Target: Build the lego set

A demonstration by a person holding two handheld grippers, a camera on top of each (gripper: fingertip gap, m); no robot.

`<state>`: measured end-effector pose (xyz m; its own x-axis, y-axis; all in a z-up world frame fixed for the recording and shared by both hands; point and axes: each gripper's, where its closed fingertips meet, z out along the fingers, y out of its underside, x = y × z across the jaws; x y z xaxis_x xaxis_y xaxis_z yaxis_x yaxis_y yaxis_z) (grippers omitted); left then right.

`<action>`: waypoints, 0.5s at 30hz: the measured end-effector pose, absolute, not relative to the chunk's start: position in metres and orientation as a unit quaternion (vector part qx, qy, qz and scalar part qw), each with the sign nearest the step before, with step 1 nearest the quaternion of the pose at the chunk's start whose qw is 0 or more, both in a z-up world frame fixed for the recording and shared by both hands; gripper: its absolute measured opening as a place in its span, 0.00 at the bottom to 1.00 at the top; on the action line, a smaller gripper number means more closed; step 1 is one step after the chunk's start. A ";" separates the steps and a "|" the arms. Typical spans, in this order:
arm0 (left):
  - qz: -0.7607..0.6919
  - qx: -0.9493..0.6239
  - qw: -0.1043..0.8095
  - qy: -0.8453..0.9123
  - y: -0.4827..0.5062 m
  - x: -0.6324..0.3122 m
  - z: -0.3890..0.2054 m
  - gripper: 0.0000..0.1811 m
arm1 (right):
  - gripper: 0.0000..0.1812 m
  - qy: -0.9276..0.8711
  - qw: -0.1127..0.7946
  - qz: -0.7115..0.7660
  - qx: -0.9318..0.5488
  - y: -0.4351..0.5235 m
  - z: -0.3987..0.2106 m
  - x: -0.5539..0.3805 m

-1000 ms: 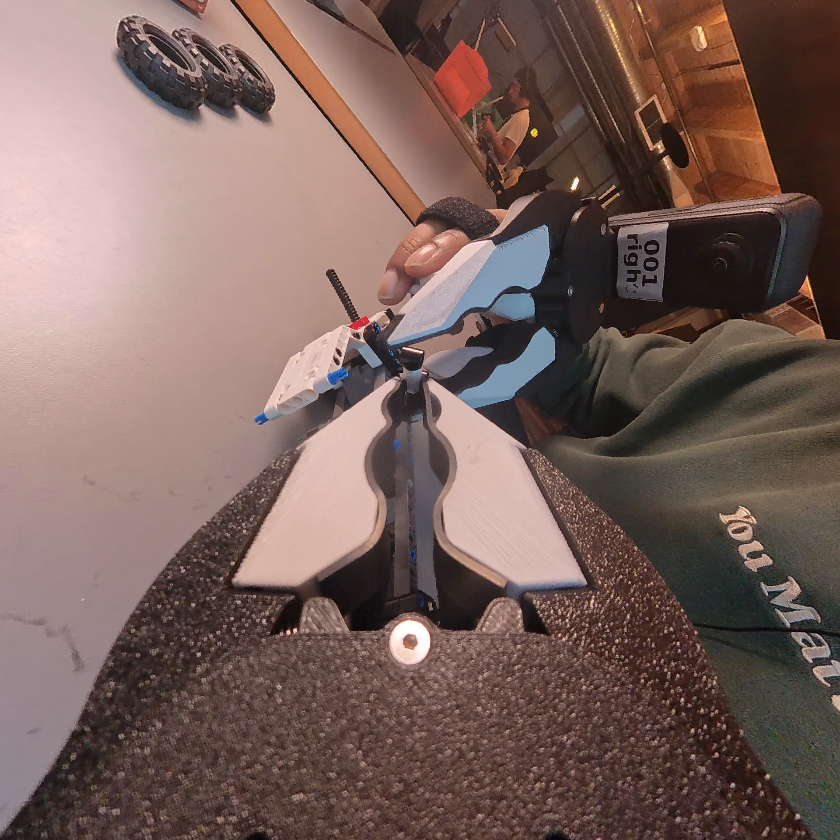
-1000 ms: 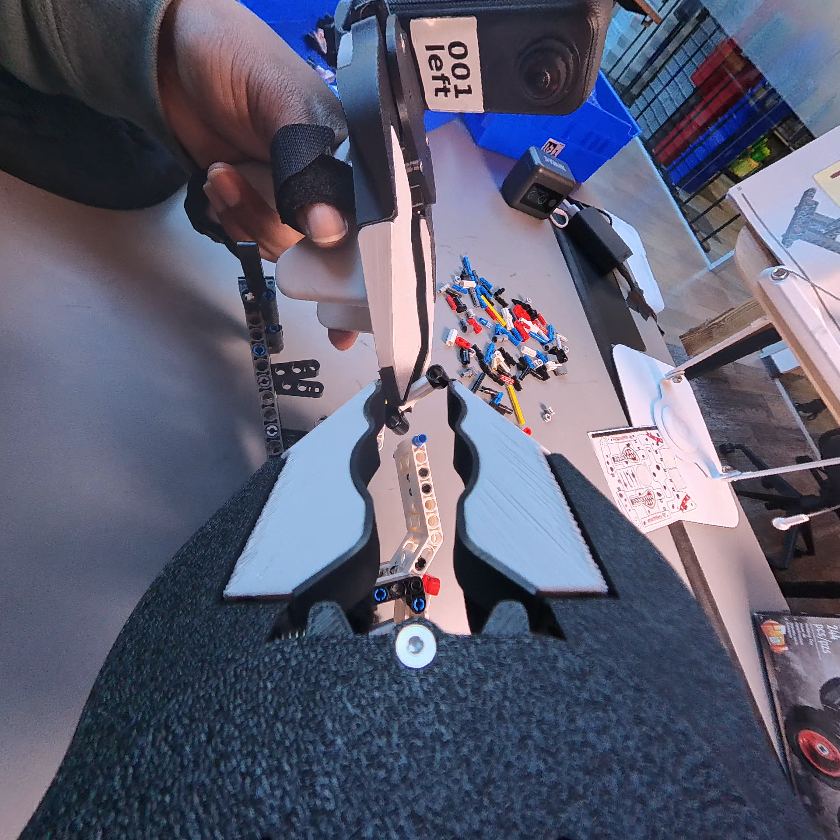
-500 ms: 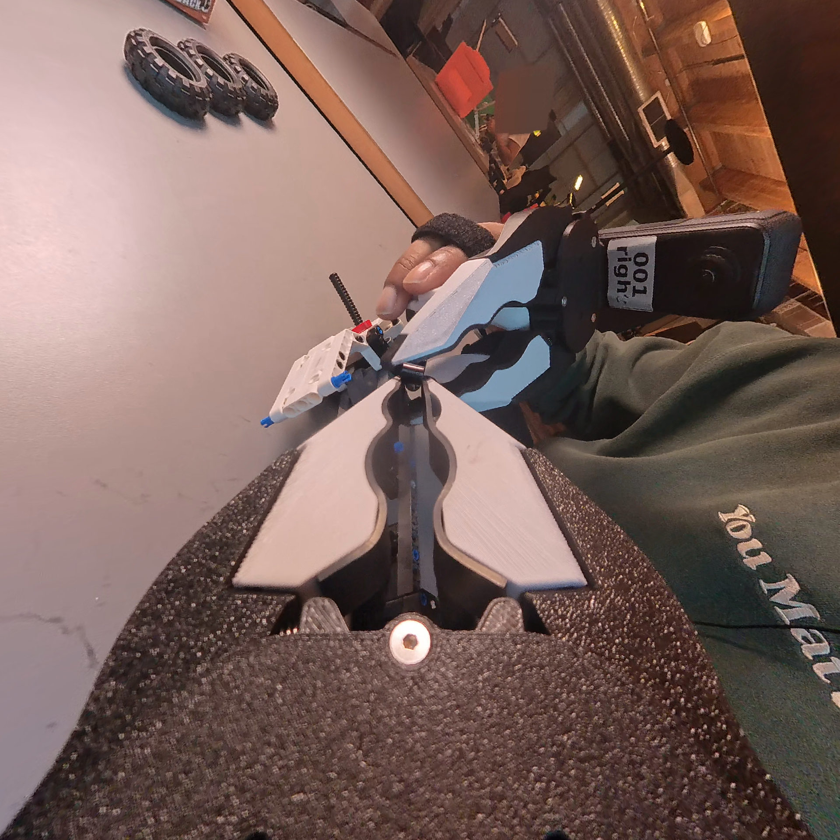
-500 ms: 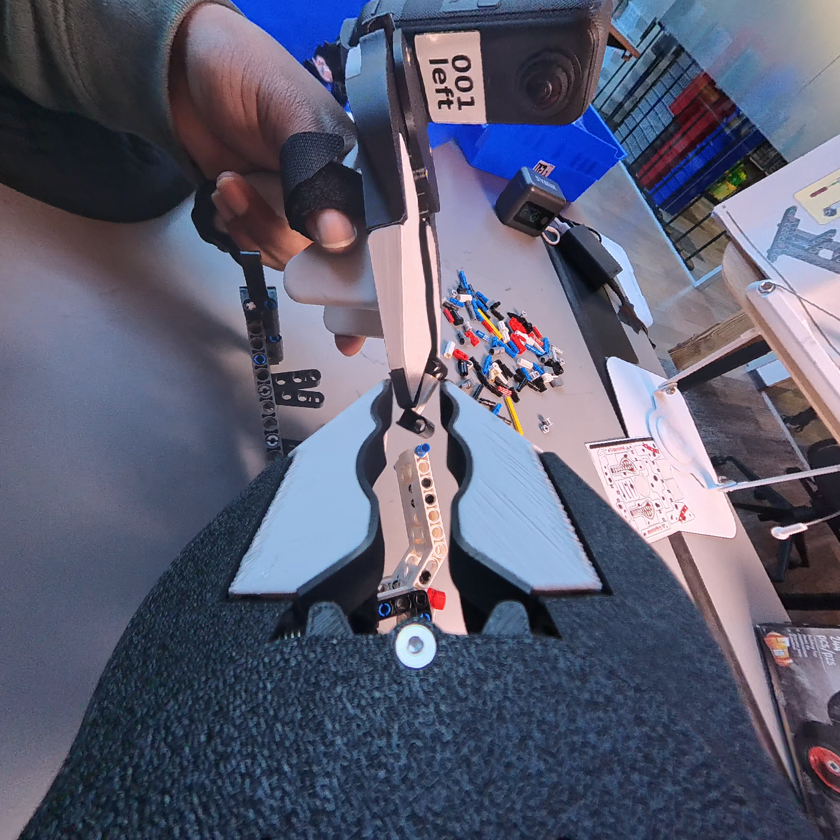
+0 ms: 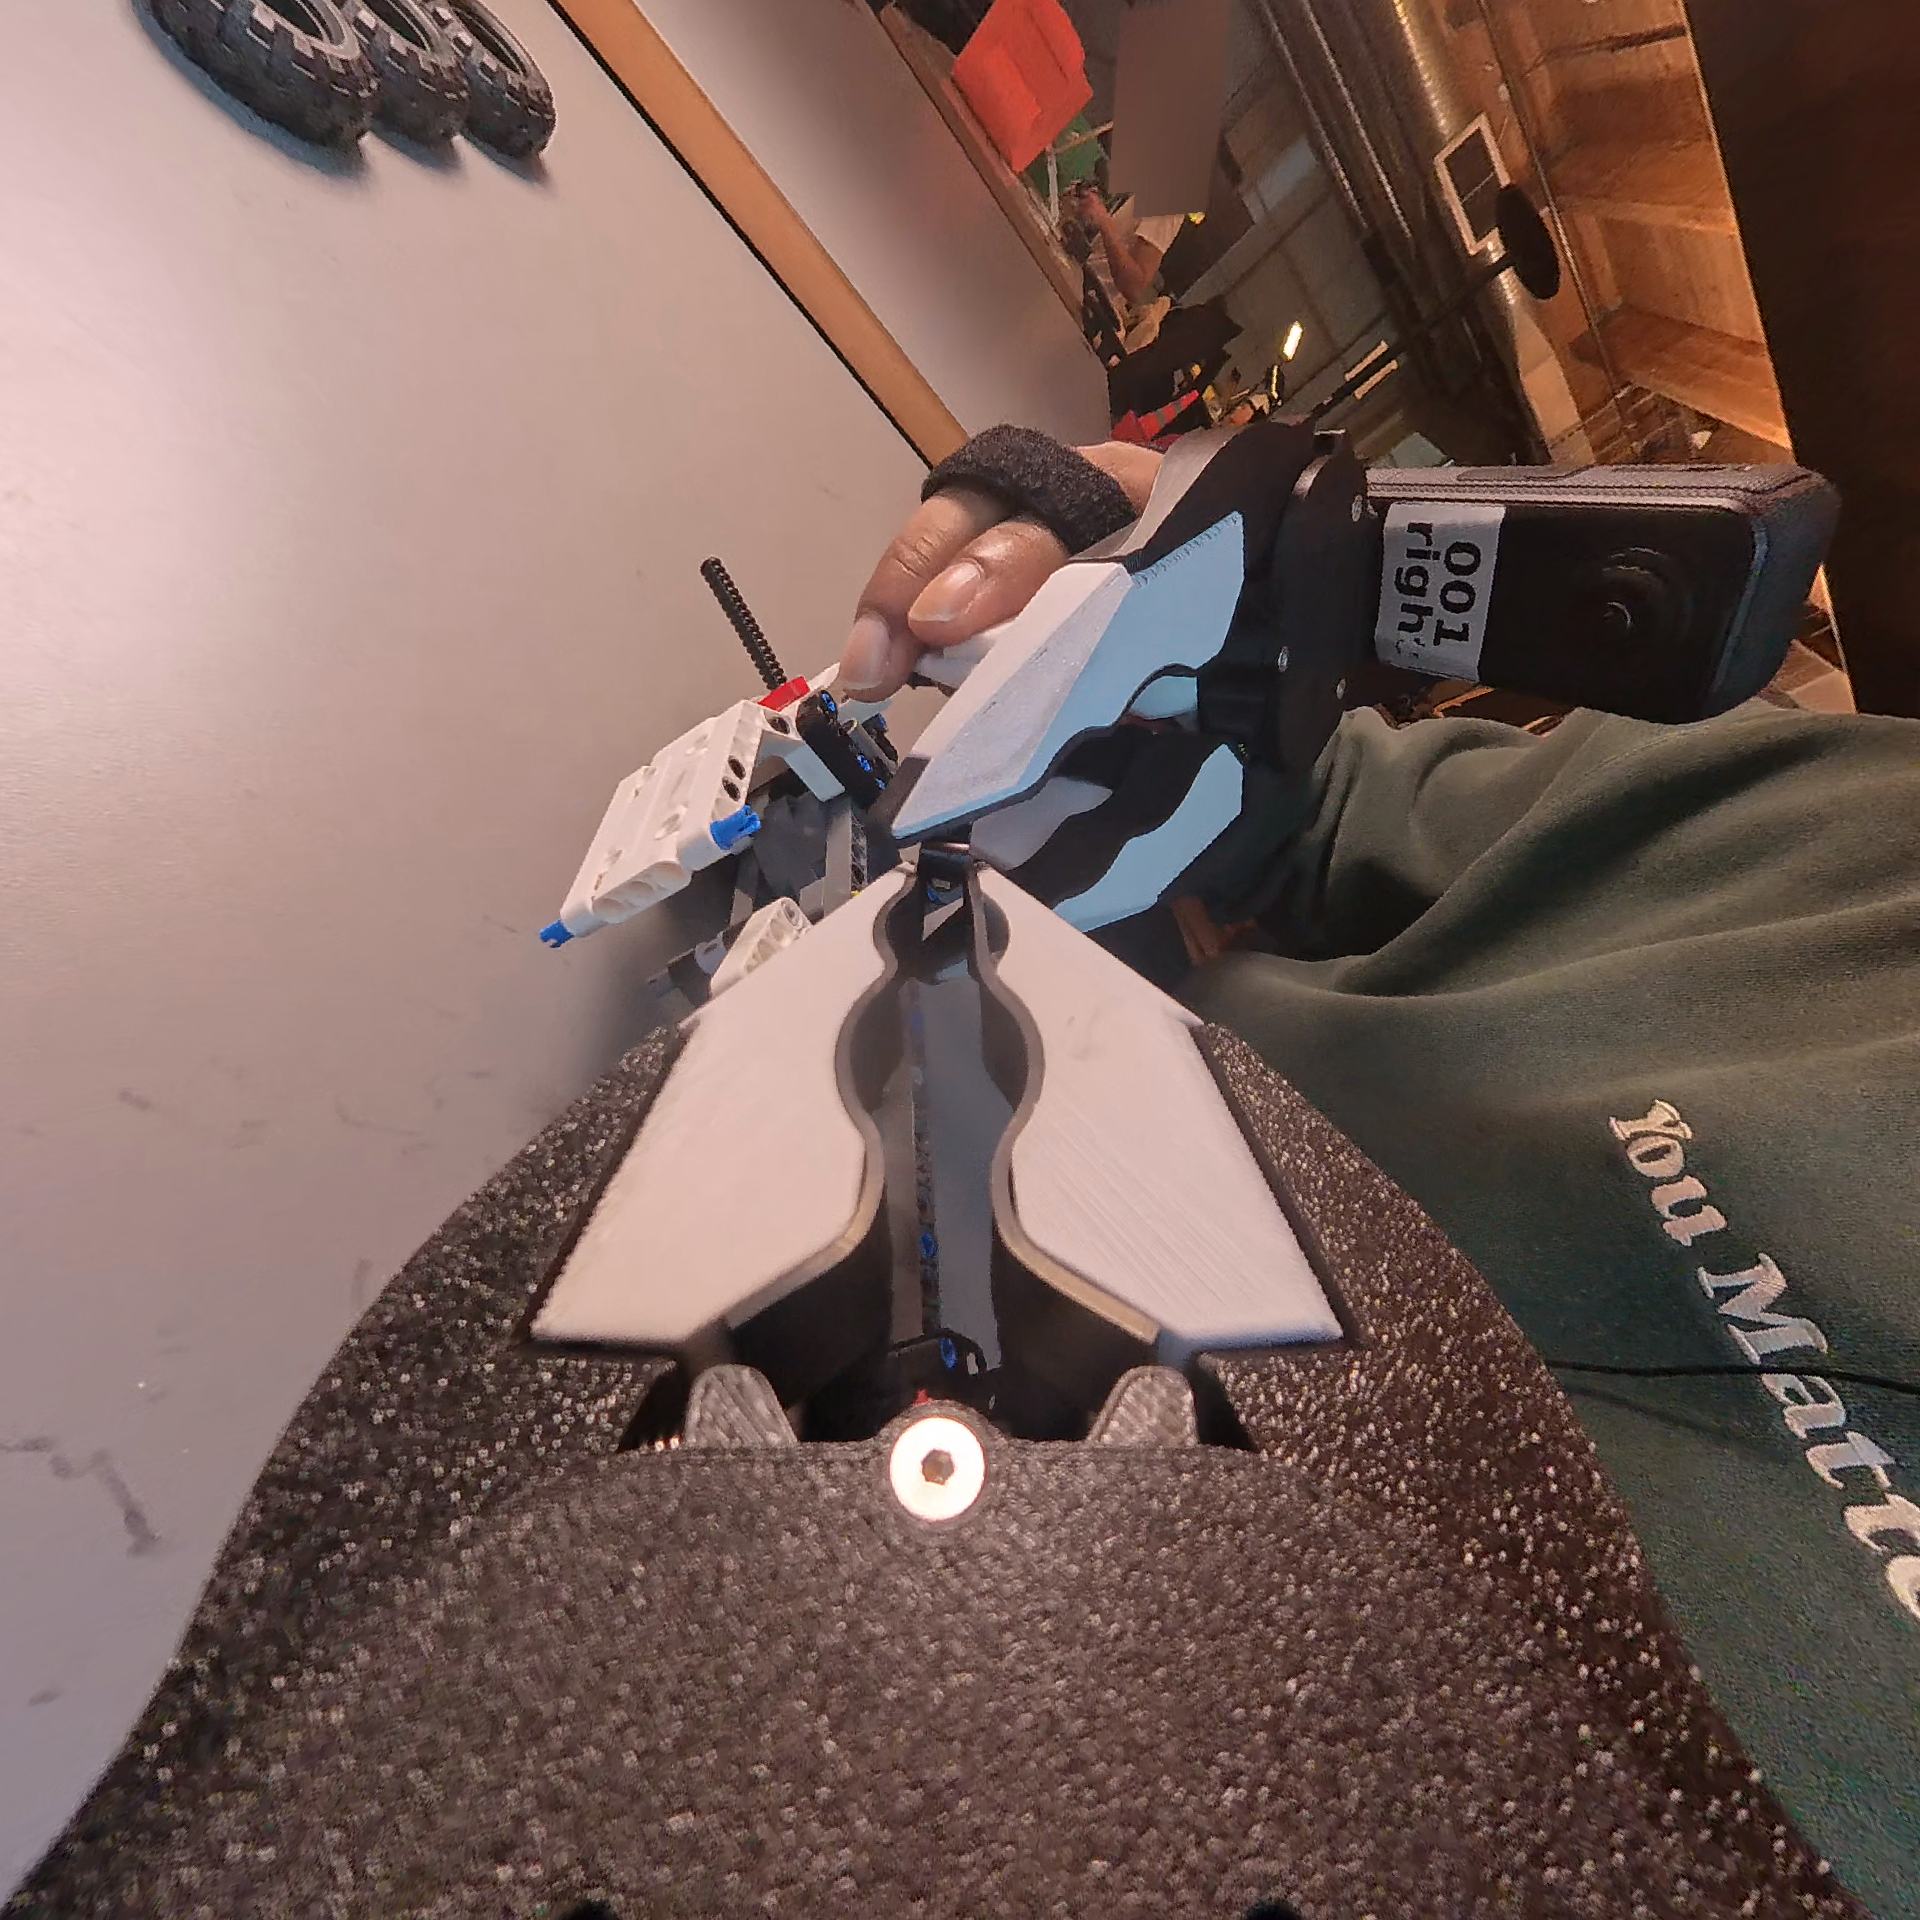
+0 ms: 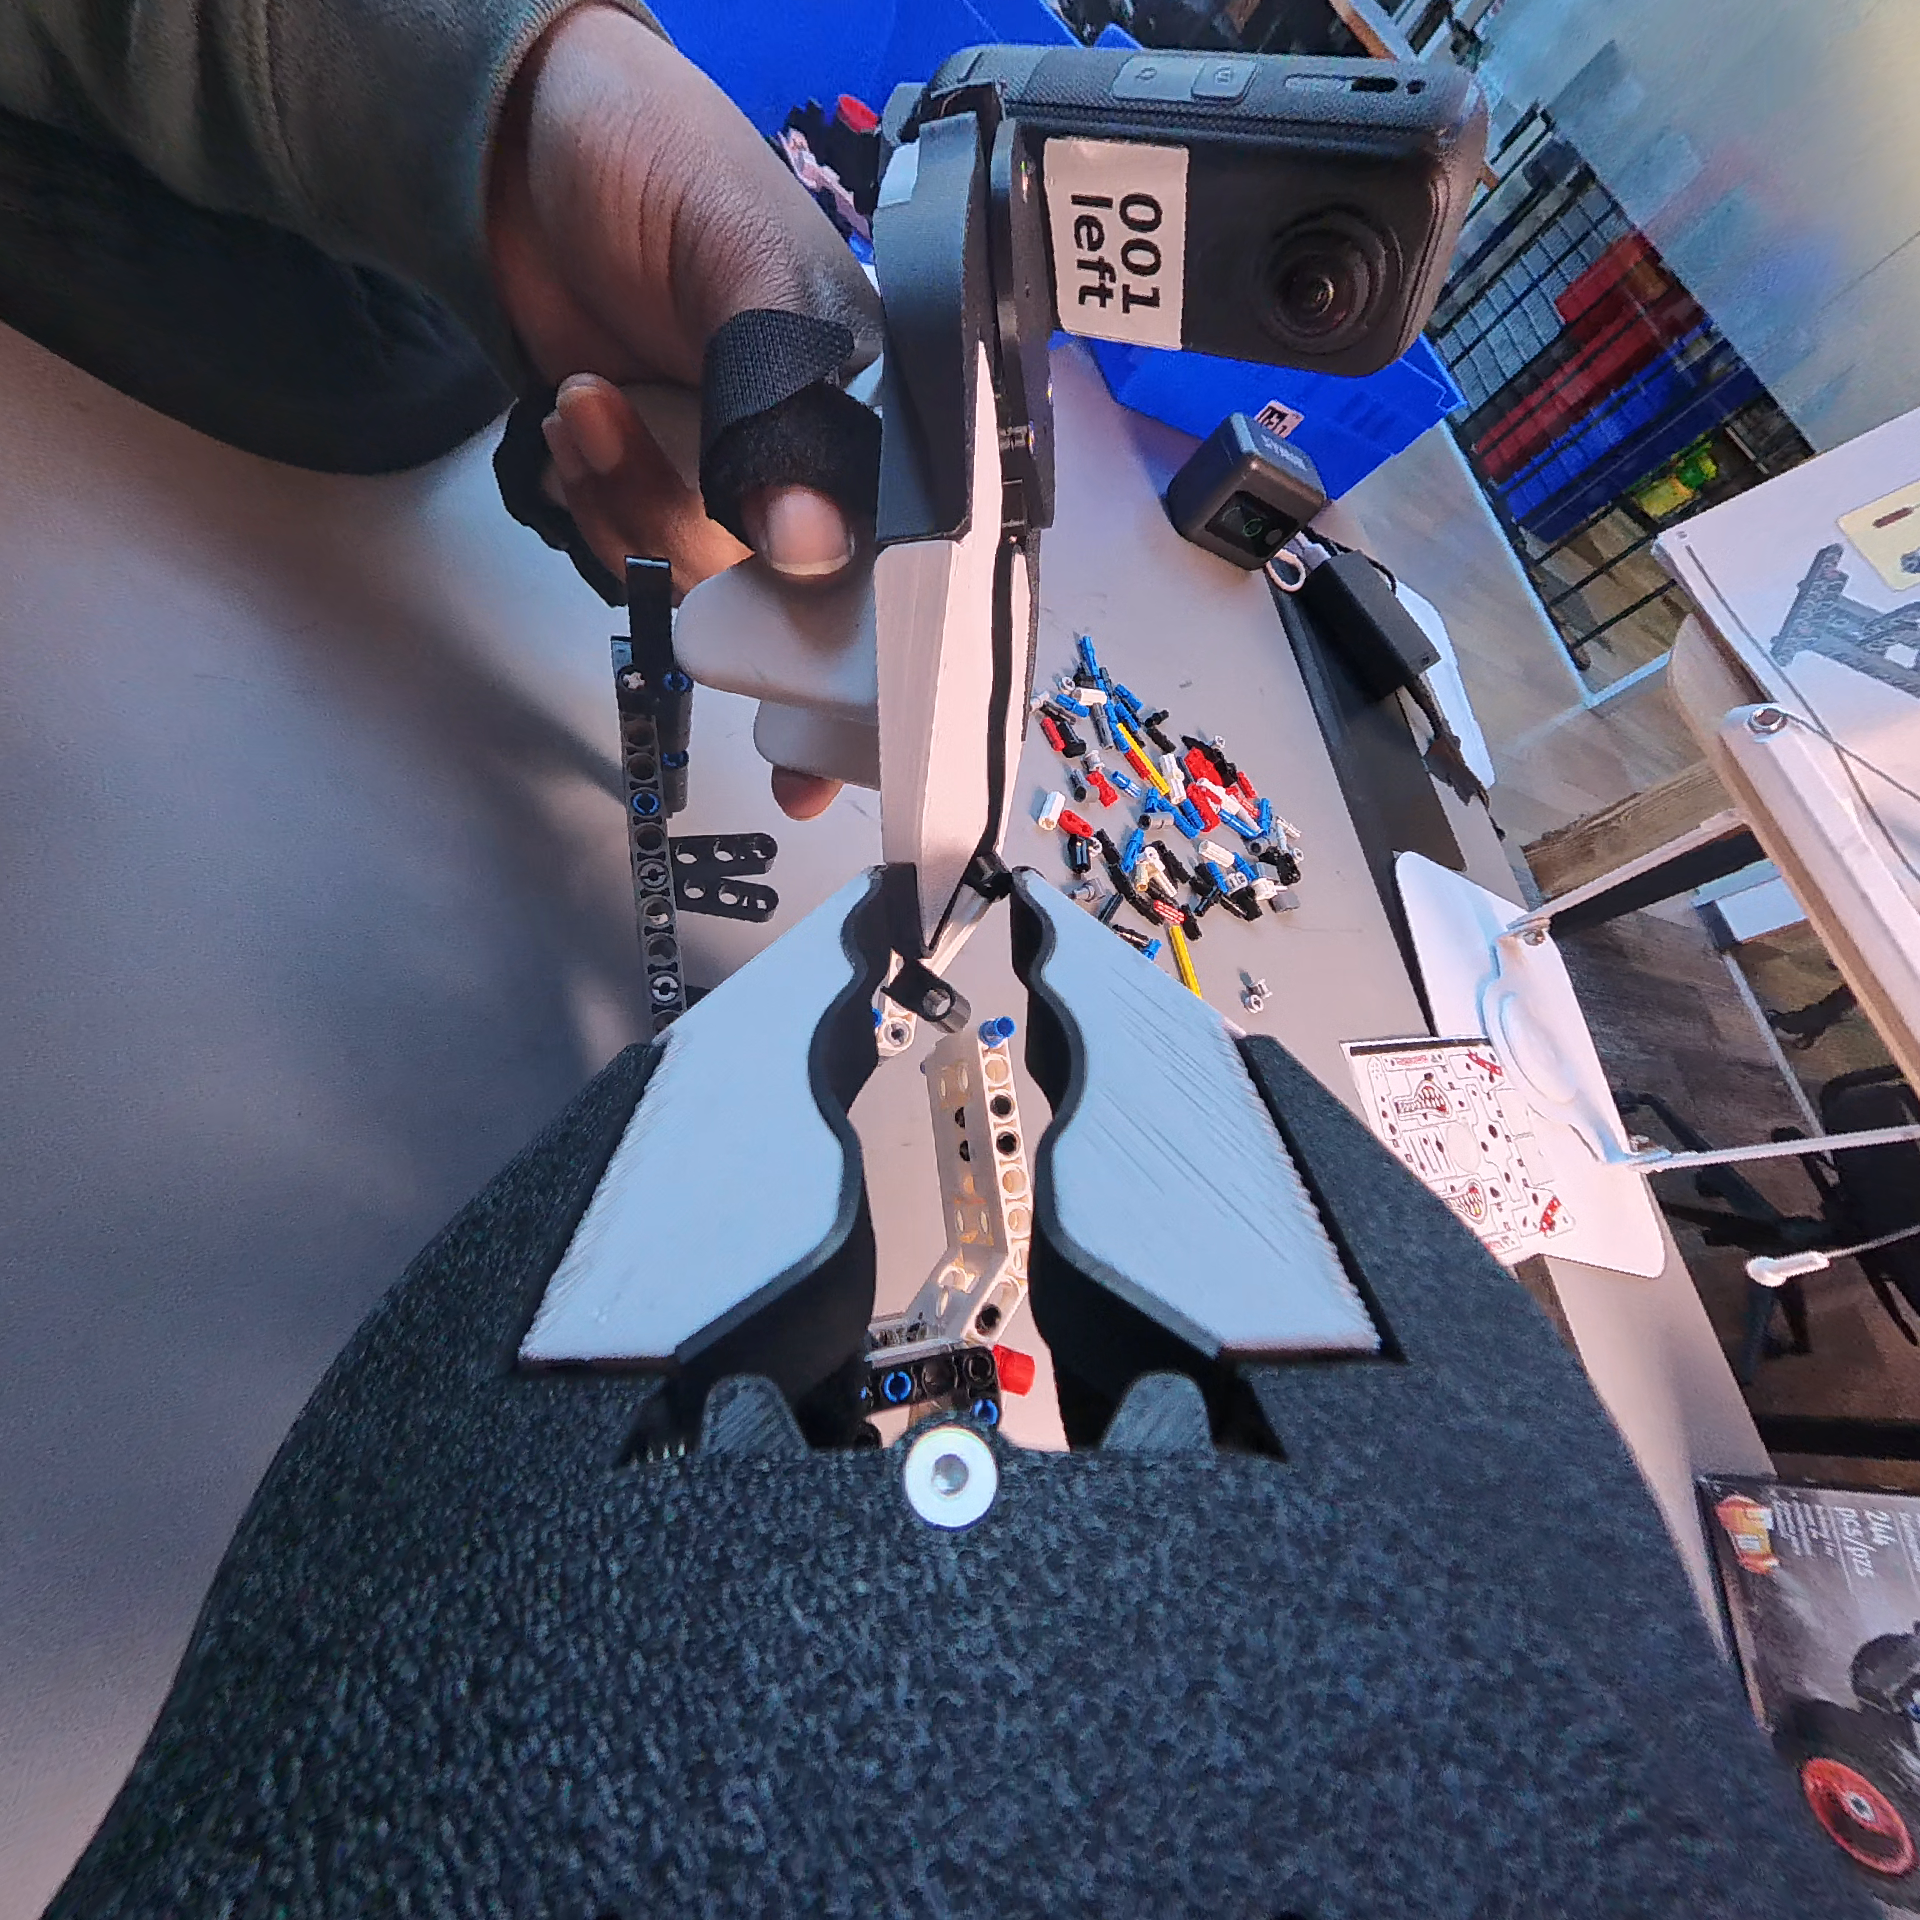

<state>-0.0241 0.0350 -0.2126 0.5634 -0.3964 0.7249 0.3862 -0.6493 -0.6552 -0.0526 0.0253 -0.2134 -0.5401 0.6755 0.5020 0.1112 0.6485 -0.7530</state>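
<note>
Three black tyres (image 5: 353, 52) lie in a row at the far end of the grey table (image 5: 312, 520) in the left wrist view; nearer, the left gripper (image 5: 940, 878) has its fingers clenched on a small black connector piece (image 5: 932, 914) at their tips; just beyond them stands the half-built lego model (image 5: 717, 810), white and grey with blue pins, a red stud and a black ridged rod (image 5: 740, 623) rising from it; the right gripper (image 5: 935, 821) reaches in from the right, held by a hand (image 5: 956, 592) with a black strap round one finger; a dark green sweatshirt (image 5: 1558, 1039) fills the right side.

From the right wrist view, the right gripper (image 6: 951, 894) has its fingers released, parted with a gap; the left gripper's (image 6: 951, 914) tips come down into that gap, gripping the black connector piece (image 6: 930, 997) on a pale axle; below, between the parted fingers, lies a white angled beam (image 6: 982, 1174) of the model (image 6: 956, 1299) with blue pins and a red stud; a long black beam (image 6: 649, 831) and a short black piece (image 6: 724, 876) rest on the table (image 6: 260, 935) to the left; a heap of small loose parts (image 6: 1164, 810), blue, red, black and yellow, lies beyond; a sticker sheet (image 6: 1455, 1143) and a booklet (image 6: 1829, 1621) sit at the right edge; a blue bin (image 6: 1247, 395) and a small black camera (image 6: 1247, 488) stand farther back.
</note>
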 end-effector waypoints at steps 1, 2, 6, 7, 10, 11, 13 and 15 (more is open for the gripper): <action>-0.467 -0.779 0.418 0.003 0.035 -0.024 -0.213 0.04 | 0.12 -0.807 0.413 0.343 -0.245 0.025 -0.214 -0.053; -0.467 -0.779 0.418 0.003 0.035 -0.024 -0.213 0.04 | 0.12 -0.806 0.413 0.345 -0.247 0.025 -0.214 -0.053; -0.479 -0.771 0.418 -0.003 0.035 -0.024 -0.212 0.04 | 0.11 -0.798 0.411 0.359 -0.258 0.025 -0.213 -0.053; -0.481 -0.770 0.418 -0.004 0.035 -0.024 -0.213 0.04 | 0.11 -0.796 0.411 0.360 -0.260 0.025 -0.214 -0.053; -0.488 -0.766 0.419 -0.004 0.034 -0.024 -0.211 0.05 | 0.10 -0.792 0.408 0.369 -0.264 0.023 -0.214 -0.052; -0.488 -0.765 0.420 -0.002 0.034 -0.024 -0.210 0.05 | 0.10 -0.789 0.410 0.373 -0.265 0.023 -0.212 -0.052; -0.483 -0.766 0.423 0.003 0.034 -0.024 -0.210 0.04 | 0.10 -0.788 0.411 0.374 -0.266 0.022 -0.212 -0.052; -0.476 -0.771 0.424 0.005 0.034 -0.024 -0.211 0.04 | 0.10 -0.787 0.408 0.376 -0.269 0.022 -0.213 -0.052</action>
<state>-0.0241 0.0336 -0.2107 0.5472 -0.4108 0.7293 0.3963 -0.6403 -0.6580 -0.0518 0.0224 -0.2135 -0.5221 0.7306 0.4400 0.1168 0.5723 -0.8117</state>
